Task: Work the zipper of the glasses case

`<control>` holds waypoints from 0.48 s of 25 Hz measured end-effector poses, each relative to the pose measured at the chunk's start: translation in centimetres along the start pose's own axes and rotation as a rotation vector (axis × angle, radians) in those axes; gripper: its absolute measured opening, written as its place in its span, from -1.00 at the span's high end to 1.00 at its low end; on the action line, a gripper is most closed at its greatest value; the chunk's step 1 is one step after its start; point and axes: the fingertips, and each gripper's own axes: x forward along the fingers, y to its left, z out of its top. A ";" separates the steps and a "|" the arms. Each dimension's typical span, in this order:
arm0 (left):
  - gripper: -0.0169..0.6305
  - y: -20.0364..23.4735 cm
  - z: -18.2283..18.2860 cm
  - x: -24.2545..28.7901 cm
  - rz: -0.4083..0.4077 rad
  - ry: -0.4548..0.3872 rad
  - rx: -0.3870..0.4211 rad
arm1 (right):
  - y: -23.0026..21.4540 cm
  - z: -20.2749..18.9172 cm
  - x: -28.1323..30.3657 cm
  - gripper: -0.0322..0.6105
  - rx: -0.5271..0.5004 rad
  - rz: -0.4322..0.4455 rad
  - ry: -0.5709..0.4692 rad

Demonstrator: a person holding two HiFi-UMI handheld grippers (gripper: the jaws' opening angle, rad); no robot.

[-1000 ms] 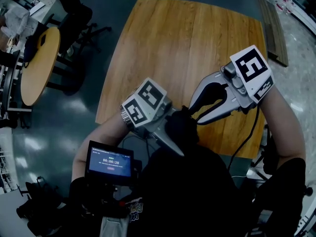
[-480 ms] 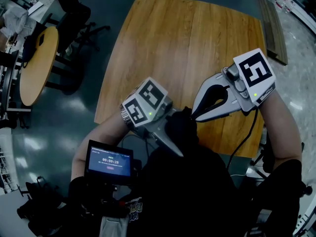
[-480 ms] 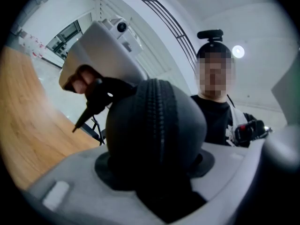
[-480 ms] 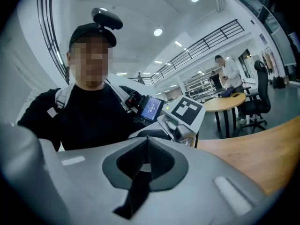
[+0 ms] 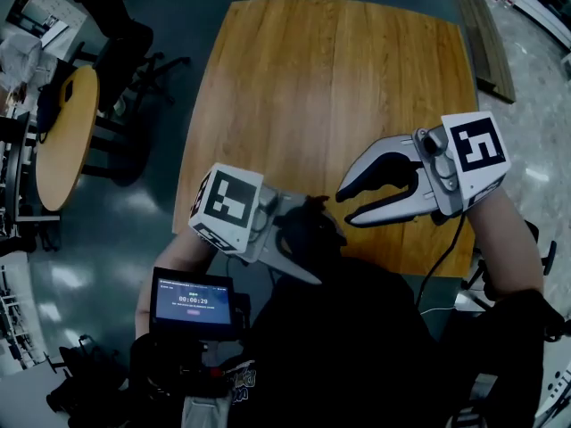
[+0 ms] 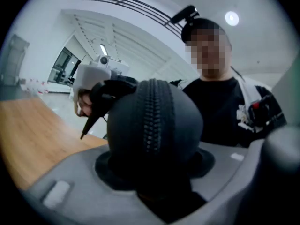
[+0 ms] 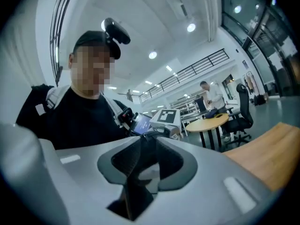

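The black glasses case [image 5: 312,226] is close to the person's chest, off the near edge of the wooden table [image 5: 339,78]. My left gripper [image 5: 299,243] is shut on it. The left gripper view has the case's rounded end [image 6: 131,135] filling the jaws, with its zipper [image 6: 153,116] running up the middle. My right gripper [image 5: 344,206] hangs just right of the case, apart from it. Its jaws are opening, with nothing between them. The zipper's pull is not visible.
A small screen [image 5: 192,303] is mounted at the person's chest on the lower left. A round wooden table [image 5: 62,123] and dark chairs [image 5: 125,43] stand on the floor to the left. Planks [image 5: 486,43] lie beyond the table's right edge.
My right gripper has drawn back to the right, off the case, and its jaws have parted. My left gripper has turned and shifted left with the case still in it.
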 end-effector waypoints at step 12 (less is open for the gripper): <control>0.17 1.8 -3.9 0.0 0.107 0.244 0.006 | 0.2 -3.1 1.6 0.53 0.050 -0.040 -0.022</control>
